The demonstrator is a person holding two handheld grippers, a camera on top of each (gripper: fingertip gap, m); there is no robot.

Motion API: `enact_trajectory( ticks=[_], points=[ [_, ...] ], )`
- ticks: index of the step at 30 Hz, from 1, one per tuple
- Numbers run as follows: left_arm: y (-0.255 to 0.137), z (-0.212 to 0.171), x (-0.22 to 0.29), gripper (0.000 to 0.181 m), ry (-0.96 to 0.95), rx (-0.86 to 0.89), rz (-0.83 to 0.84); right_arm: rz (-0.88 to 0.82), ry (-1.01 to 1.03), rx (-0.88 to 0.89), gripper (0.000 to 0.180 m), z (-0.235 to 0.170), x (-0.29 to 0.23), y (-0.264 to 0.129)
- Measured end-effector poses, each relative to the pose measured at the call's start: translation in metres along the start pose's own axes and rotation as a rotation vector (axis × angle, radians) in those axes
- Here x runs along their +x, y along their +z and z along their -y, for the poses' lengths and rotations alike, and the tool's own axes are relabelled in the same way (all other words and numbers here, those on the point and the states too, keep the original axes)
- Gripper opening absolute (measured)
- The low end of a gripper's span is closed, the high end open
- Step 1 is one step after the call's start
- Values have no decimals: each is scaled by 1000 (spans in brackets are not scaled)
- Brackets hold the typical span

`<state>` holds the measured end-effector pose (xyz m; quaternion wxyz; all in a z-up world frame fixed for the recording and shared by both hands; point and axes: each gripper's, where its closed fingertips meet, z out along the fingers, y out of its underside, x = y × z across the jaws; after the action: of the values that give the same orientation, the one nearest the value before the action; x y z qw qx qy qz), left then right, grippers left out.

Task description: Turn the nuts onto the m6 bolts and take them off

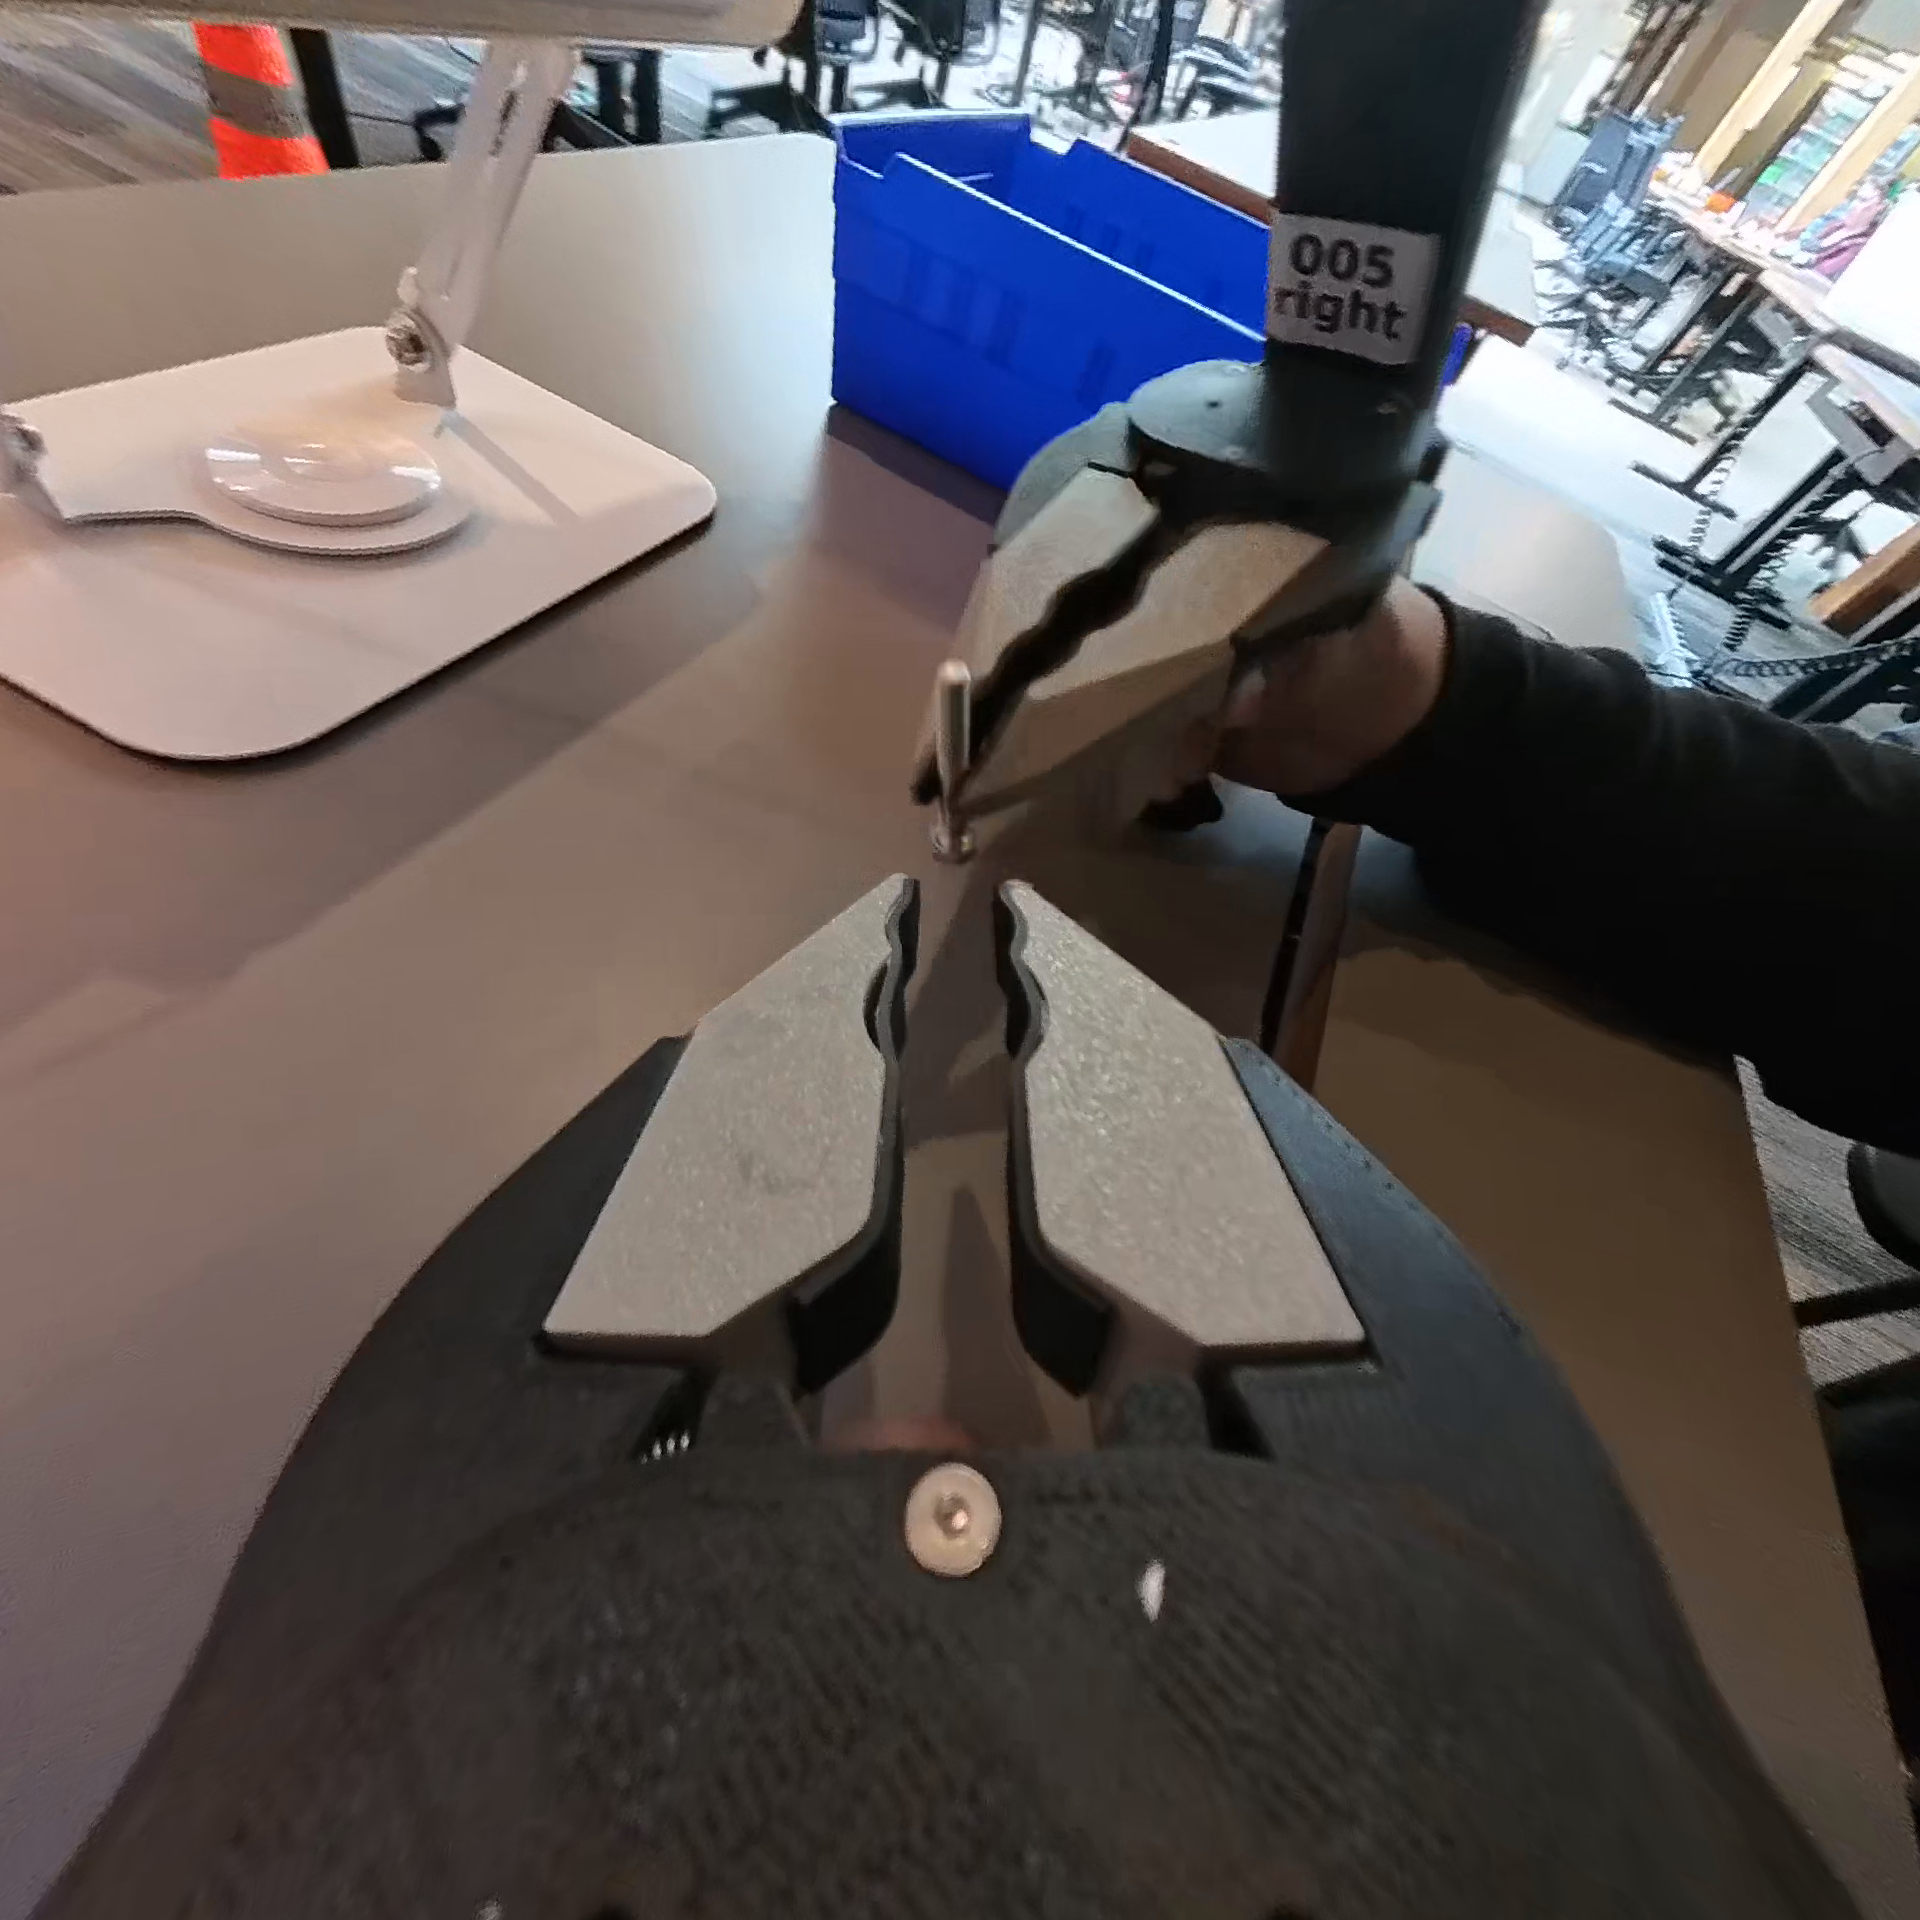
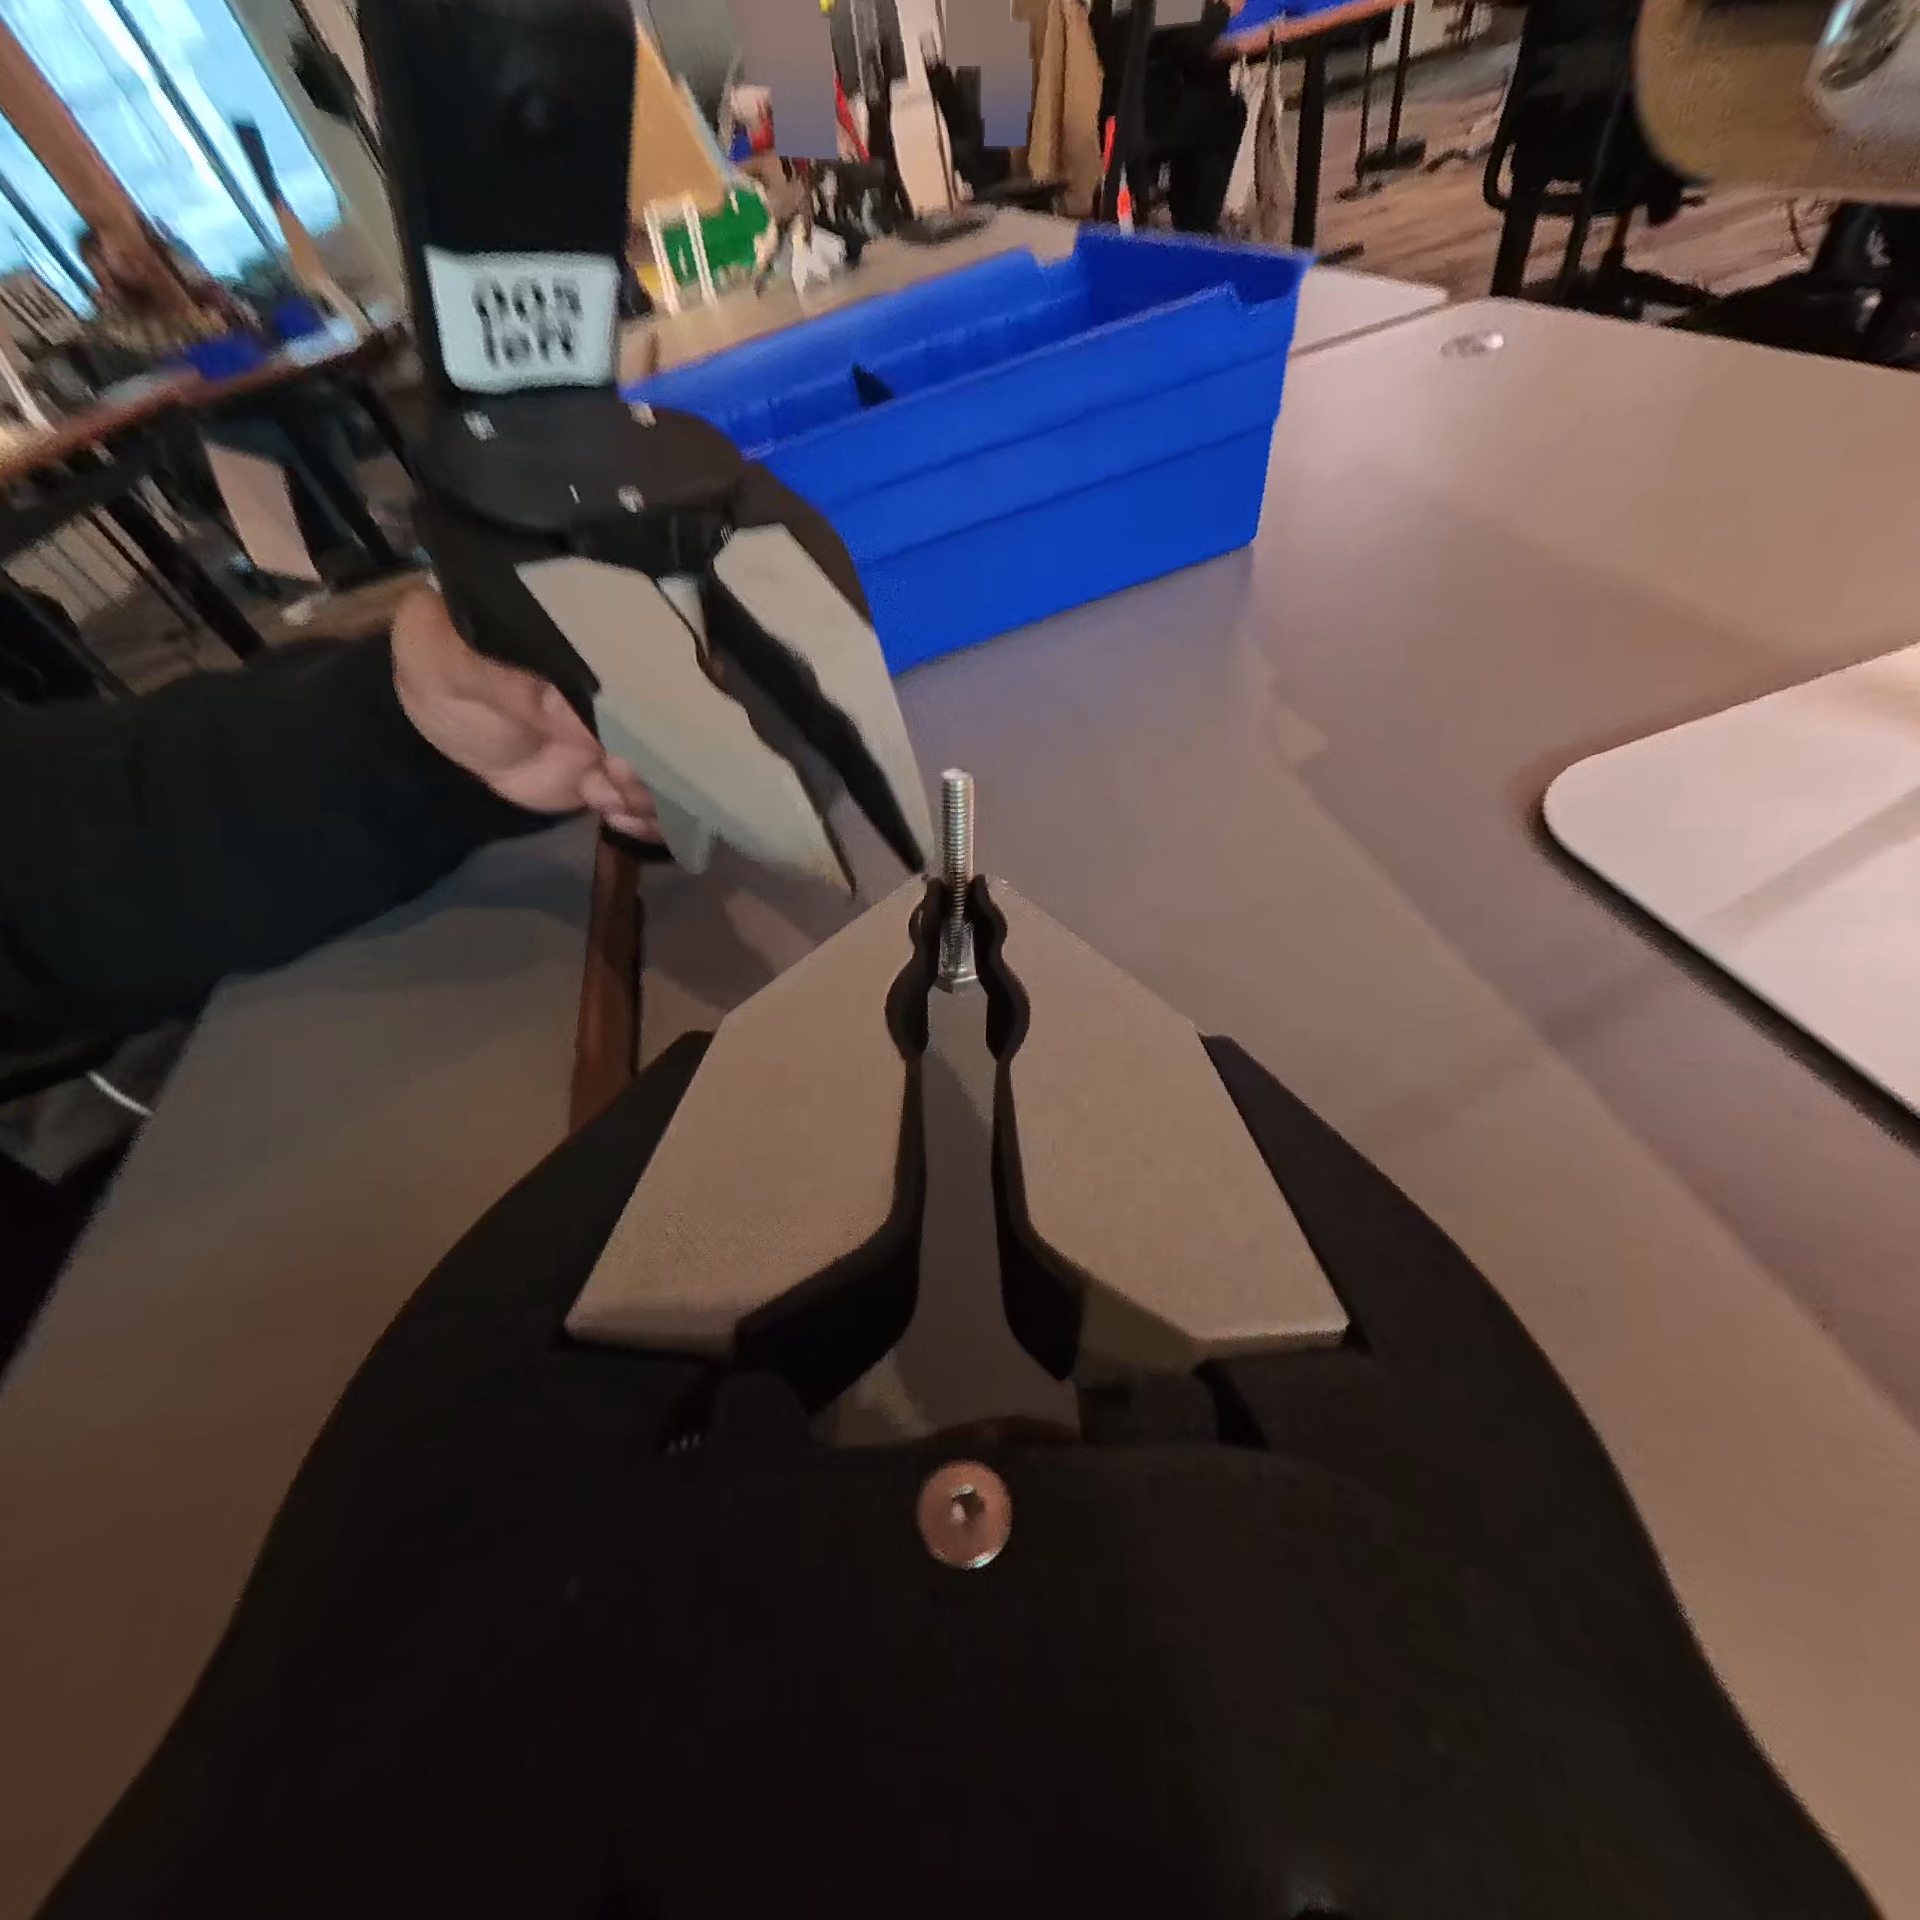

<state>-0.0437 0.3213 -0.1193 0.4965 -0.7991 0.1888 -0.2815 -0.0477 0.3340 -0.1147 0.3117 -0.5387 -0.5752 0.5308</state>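
A silver threaded bolt [image 2: 955,821] stands upright with its head down near the grey table [image 2: 1351,727]. My right gripper [image 2: 956,894] is shut on its lower shank. In the left wrist view the same bolt [image 1: 951,758] is pinched at the tip of the right gripper [image 1: 925,795]. My left gripper [image 1: 958,894] is open by a narrow gap and empty, its tips just short of the bolt's head. In the right wrist view the left gripper [image 2: 883,868] points down beside the bolt from the left. I see no nut in either view.
A blue plastic bin [image 1: 987,312] stands on the table behind the bolt; it also shows in the right wrist view [image 2: 1039,468]. A white stand base [image 1: 312,582] lies at the far left. An orange cone [image 1: 255,94] stands on the floor beyond. A table edge [image 1: 1299,1039] runs close to the right. The tips of both grippers are at nearly the same place.
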Motion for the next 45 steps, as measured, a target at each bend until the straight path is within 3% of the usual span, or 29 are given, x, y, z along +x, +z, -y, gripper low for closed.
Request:
enact_trajectory(
  ticks=[5, 17, 45],
  points=[
    [4, 3, 11, 12, -15, 27, -61, 91, 59, 126, 2, 22, -14, -4],
    [0, 15, 19, 8, -33, 97, -114, 160, 81, 163, 2, 29, -28, -1],
    [4, 5, 17, 8, 17, 30, -82, 149, 71, 108, 3, 24, -26, -5]
  ],
)
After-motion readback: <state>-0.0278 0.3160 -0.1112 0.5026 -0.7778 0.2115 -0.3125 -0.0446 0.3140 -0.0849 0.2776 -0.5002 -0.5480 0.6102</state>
